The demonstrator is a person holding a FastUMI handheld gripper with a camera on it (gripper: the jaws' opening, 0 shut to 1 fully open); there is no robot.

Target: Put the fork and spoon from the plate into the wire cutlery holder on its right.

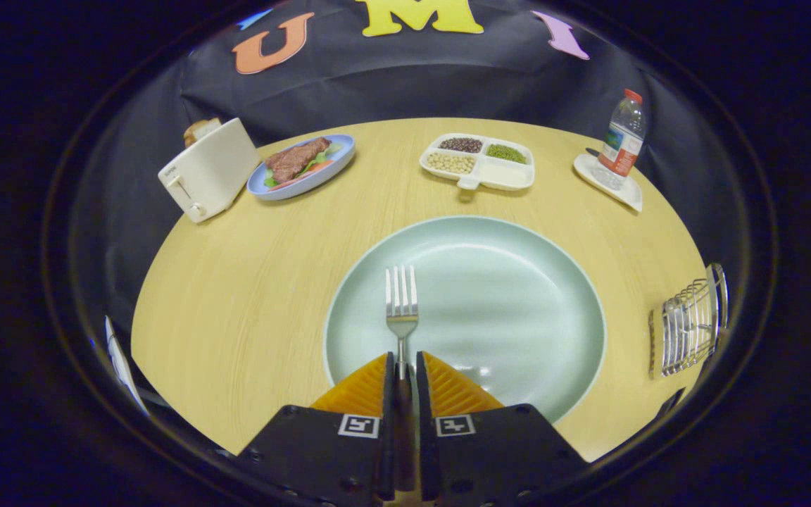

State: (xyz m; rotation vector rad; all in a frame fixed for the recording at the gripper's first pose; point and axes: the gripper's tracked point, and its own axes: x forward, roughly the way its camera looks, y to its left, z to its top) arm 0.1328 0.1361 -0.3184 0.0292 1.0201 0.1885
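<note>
tool [403, 362] camera, close above plate [518, 282], facing forward across table [236, 296]

No text can be read: the water bottle [624, 134] label and the small mark on the toaster [210, 169] front are too small and blurred.

The gripper [404, 366] fingers bear only square coded markers, no words.

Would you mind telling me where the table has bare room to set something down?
Bare wood lies between the toaster and the green plate, and between that plate and the wire cutlery holder. The far edge is crowded. The hand-held gripper is shut on the fork.
</note>
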